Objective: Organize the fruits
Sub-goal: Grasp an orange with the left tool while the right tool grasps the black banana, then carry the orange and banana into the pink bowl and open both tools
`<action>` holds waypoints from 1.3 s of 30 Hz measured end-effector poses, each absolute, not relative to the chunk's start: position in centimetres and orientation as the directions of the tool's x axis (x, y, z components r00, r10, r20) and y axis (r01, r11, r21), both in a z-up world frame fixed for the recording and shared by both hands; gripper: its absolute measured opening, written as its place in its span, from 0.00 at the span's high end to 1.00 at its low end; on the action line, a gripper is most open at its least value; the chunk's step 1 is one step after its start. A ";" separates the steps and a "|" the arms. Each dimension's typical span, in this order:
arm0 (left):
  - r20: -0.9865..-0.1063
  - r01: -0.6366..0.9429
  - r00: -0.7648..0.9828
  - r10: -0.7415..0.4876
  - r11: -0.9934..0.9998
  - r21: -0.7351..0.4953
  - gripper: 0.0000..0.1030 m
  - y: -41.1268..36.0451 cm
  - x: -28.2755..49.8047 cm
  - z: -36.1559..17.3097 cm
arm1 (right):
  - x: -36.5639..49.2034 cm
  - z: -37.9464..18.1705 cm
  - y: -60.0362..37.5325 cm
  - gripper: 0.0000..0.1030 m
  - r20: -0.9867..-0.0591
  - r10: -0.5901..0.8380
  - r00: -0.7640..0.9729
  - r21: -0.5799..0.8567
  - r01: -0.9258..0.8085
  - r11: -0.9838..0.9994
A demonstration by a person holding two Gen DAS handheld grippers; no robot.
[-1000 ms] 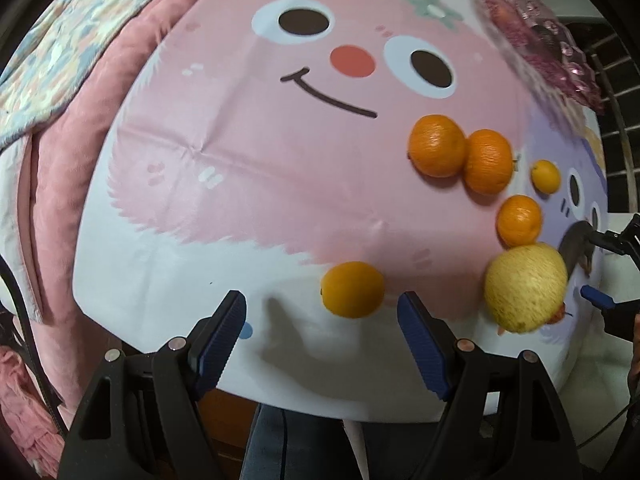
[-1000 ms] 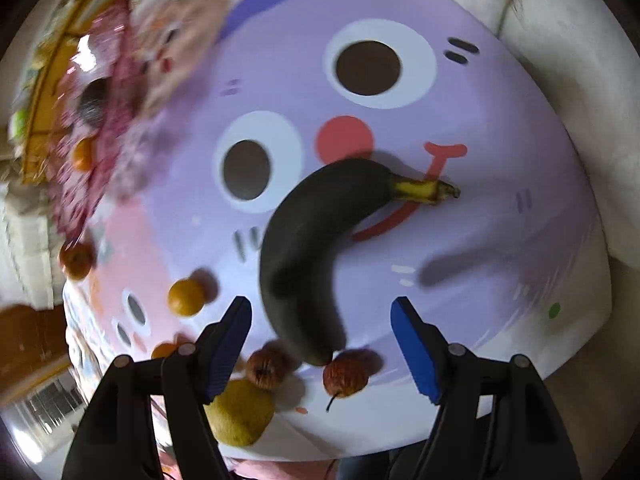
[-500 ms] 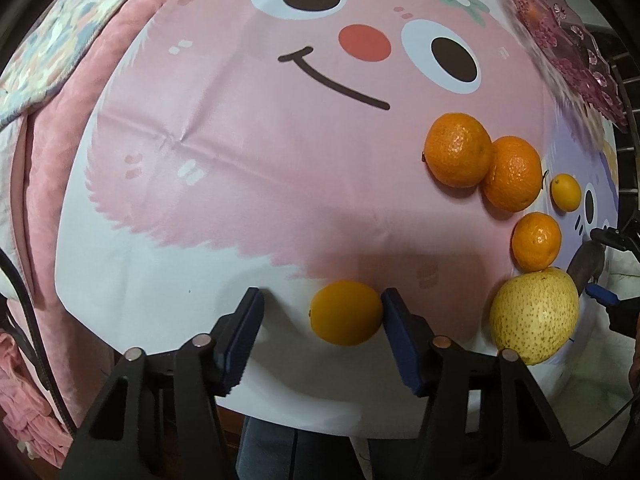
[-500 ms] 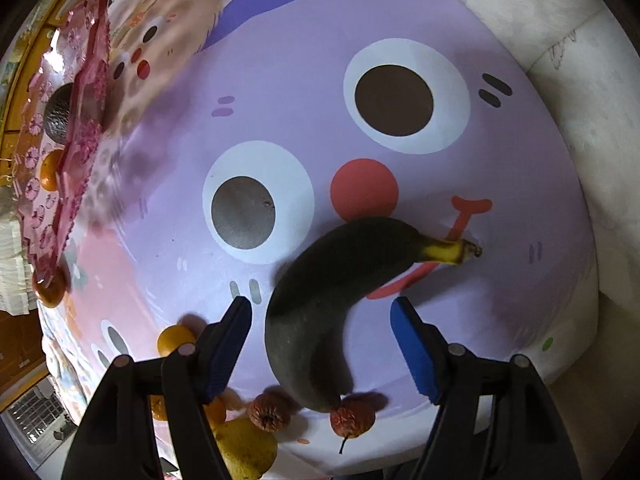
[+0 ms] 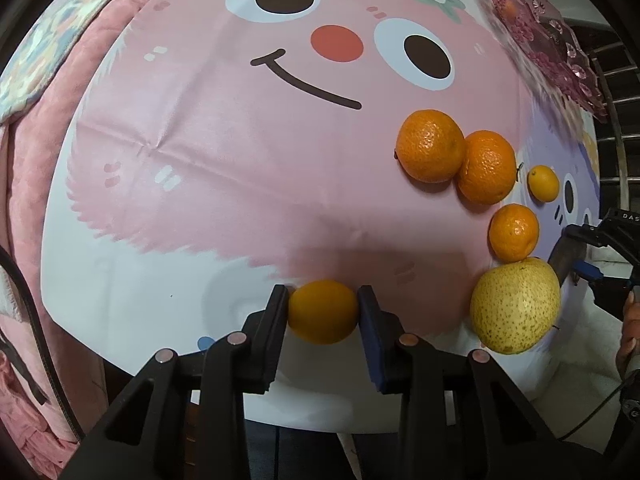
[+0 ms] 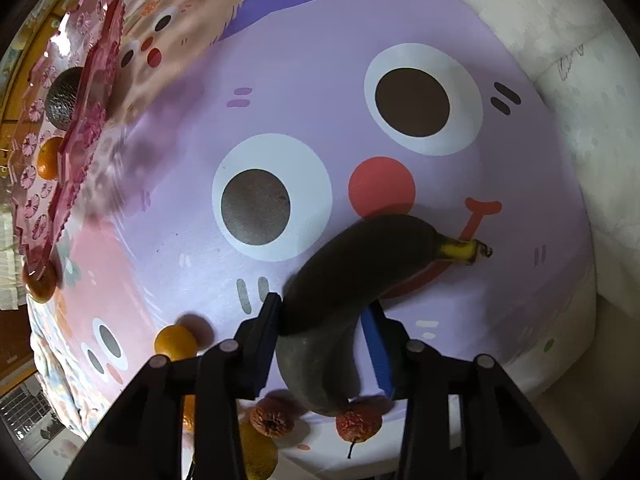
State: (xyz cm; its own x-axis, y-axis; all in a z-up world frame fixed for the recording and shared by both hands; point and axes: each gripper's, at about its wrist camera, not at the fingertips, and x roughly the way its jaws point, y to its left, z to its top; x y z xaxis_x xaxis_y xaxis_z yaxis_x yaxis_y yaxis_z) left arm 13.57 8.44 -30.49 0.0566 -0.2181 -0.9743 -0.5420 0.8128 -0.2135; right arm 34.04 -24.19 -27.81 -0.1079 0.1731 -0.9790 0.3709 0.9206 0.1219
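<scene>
My left gripper (image 5: 323, 312) is shut on a small orange (image 5: 322, 311) that rests near the front edge of the pink cartoon tablecloth (image 5: 224, 152). To its right lie two big oranges (image 5: 430, 151), two smaller ones (image 5: 513, 233) and a yellow pear (image 5: 515, 306). My right gripper (image 6: 323, 334) is shut on a blackened banana (image 6: 352, 280) lying on the purple cloth (image 6: 320, 120); its yellow stem (image 6: 464, 249) points right. Two wrinkled red fruits (image 6: 272, 420) sit under the right gripper.
A pink glass tray (image 6: 68, 136) at the far left of the right wrist view holds a dark avocado (image 6: 61, 98) and an orange (image 6: 47, 158). The tray also shows at the top right of the left wrist view (image 5: 552, 36). A white cushion (image 6: 560, 60) lies to the right.
Both grippers moved forward and closed: the left one's jaws shut on the small orange, the right one's jaws shut on the banana. Both were open one second ago.
</scene>
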 end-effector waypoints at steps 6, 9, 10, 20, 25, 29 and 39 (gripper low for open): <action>-0.974 -0.518 0.074 -0.215 0.826 -0.222 0.68 9.0 12.3 -30.4 | 32.1 -26.6 -23.9 0.67 -0.979 0.205 -0.014 0.186 0.360 0.914; -0.971 -0.491 0.117 -0.210 0.838 -0.240 0.68 9.8 11.4 -29.0 | 30.9 -25.4 -23.9 0.69 -0.975 0.218 0.044 0.220 0.330 0.918; -0.969 -0.478 0.136 -0.207 0.843 -0.247 0.68 9.9 11.3 -28.5 | 30.5 -24.9 -23.7 0.69 -0.973 0.222 0.067 0.231 0.317 0.920; -0.932 -0.345 0.302 -0.202 0.888 -0.304 0.68 10.3 11.3 -23.0 | 27.2 -20.9 -23.0 0.70 -0.927 0.251 0.279 0.311 0.195 0.930; -0.915 -0.285 0.351 -0.198 0.908 -0.306 0.68 10.1 12.6 -20.5 | 26.4 -19.4 -23.0 0.70 -0.889 0.261 0.377 0.336 0.149 0.930; -0.899 -0.240 0.390 -0.199 0.921 -0.308 0.68 9.8 14.1 -18.6 | 26.2 -18.1 -23.1 0.70 -0.857 0.268 0.441 0.355 0.127 0.926; -0.860 -0.104 0.467 -0.207 0.953 -0.286 0.68 8.0 19.5 -13.5 | 28.2 -14.0 -23.4 0.70 -0.787 0.291 0.544 0.364 0.028 0.931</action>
State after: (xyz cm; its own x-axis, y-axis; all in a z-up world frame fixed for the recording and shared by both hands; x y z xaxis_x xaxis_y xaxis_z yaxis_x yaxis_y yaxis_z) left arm 19.55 8.02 -13.55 0.4675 -0.2067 -0.8595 -0.1042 0.9526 -0.2858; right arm 28.23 -23.42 -13.96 0.5438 0.2915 -0.7870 0.0279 0.9309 0.3641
